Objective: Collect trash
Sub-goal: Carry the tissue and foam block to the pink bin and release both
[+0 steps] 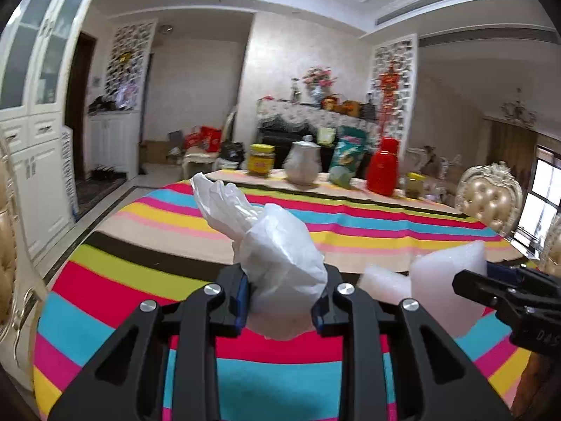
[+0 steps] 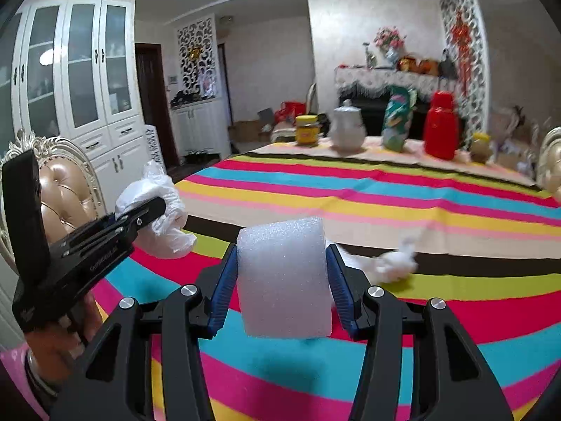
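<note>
A: Two grippers appeared over the striped bench (image 2: 385, 189). How did the left gripper (image 1: 280, 301) stand?

B: Its fingers (image 1: 242, 298) were clenched on a crumpled white plastic bag (image 1: 277, 245), which rose from between the blue pads and leaned up and to the left above the cloth. In the right wrist view the same gripper came in from the left edge, carried by a hand (image 2: 52, 343) with a pink sleeve, the bag bunched at its tip in front of a tufted chair (image 2: 66, 189).

A: And further right?

B: The right gripper (image 2: 284, 280) was grasping a white foam block (image 2: 284, 273). The block stood upright between the blue pads, both of which pressed its sides, and its lower edge hung clear of the cloth. No earlier view was shown.

A: What else lay on the bench?

B: Just beside the right finger, a small wad of white tissue (image 2: 396, 263) lay on the dark stripe, blurred. Along the far edge, left to right, stood a yellow-lidded jar (image 2: 308, 129), a white teapot (image 2: 347, 126), a green packet (image 2: 396, 119), a red flask (image 2: 441, 126) and a second, smaller jar (image 2: 480, 147).
</note>
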`<state>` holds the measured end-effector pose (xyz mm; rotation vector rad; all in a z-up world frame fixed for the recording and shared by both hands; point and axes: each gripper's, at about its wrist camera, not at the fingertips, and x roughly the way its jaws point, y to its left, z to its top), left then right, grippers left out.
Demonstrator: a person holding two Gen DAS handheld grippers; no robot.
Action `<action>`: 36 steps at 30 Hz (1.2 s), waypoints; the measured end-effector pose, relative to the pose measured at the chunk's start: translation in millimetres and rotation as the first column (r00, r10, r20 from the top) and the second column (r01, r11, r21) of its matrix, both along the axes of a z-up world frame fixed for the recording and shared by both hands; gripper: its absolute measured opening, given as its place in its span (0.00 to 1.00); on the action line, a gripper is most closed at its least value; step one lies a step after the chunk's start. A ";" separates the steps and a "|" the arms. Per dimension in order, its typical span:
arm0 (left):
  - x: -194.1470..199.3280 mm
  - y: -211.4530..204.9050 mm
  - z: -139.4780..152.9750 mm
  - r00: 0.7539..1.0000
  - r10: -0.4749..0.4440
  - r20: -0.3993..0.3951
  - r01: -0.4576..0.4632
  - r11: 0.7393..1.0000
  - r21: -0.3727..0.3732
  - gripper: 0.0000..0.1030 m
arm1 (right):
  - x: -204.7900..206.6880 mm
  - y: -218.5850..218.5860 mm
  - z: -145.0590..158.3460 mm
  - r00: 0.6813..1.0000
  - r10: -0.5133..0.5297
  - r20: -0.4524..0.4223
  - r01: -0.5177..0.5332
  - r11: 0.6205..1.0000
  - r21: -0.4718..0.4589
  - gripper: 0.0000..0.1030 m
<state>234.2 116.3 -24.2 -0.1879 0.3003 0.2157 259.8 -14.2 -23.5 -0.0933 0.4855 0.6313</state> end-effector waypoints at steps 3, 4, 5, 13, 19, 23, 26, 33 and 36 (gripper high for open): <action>-8.7 -19.5 2.4 0.996 -0.093 0.014 0.092 0.995 0.028 0.27 | -12.4 -16.9 1.6 0.999 -0.033 0.013 0.033 0.999 -0.007 0.47; -10.3 -26.9 2.3 0.991 -0.132 0.002 0.132 0.991 0.024 0.27 | -18.5 -24.6 2.1 0.999 -0.049 0.022 0.049 0.999 -0.013 0.47; -13.0 -36.8 2.1 0.984 -0.176 -0.015 0.176 0.984 0.022 0.27 | -23.4 -31.4 2.1 0.998 -0.061 0.028 0.062 0.998 -0.017 0.47; -50.2 -94.6 5.3 0.940 -0.338 -0.056 0.340 0.939 0.050 0.27 | -62.5 -84.8 3.0 0.987 -0.159 0.033 0.159 0.987 -0.006 0.47; -78.9 -132.2 9.0 0.906 -0.419 -0.053 0.422 0.903 0.076 0.27 | -101.6 -119.9 0.7 0.971 -0.234 0.053 0.234 0.972 0.008 0.47; -97.8 -158.9 7.8 0.885 -0.462 -0.060 0.466 0.879 0.105 0.27 | -128.9 -148.5 2.2 0.956 -0.289 0.048 0.288 0.957 0.031 0.47; -111.7 -178.2 8.1 0.866 -0.497 -0.062 0.501 0.859 0.110 0.27 | -148.7 -167.8 3.8 0.947 -0.318 0.052 0.316 0.948 0.041 0.47; -129.9 -230.4 3.6 0.803 -0.590 -0.080 0.595 0.792 0.136 0.27 | -178.9 -207.4 0.4 0.914 -0.403 0.049 0.401 0.915 0.047 0.47; -133.0 -247.3 -1.6 0.783 -0.615 -0.096 0.623 0.770 0.139 0.27 | -192.2 -220.8 -3.7 0.896 -0.441 0.056 0.439 0.897 0.052 0.47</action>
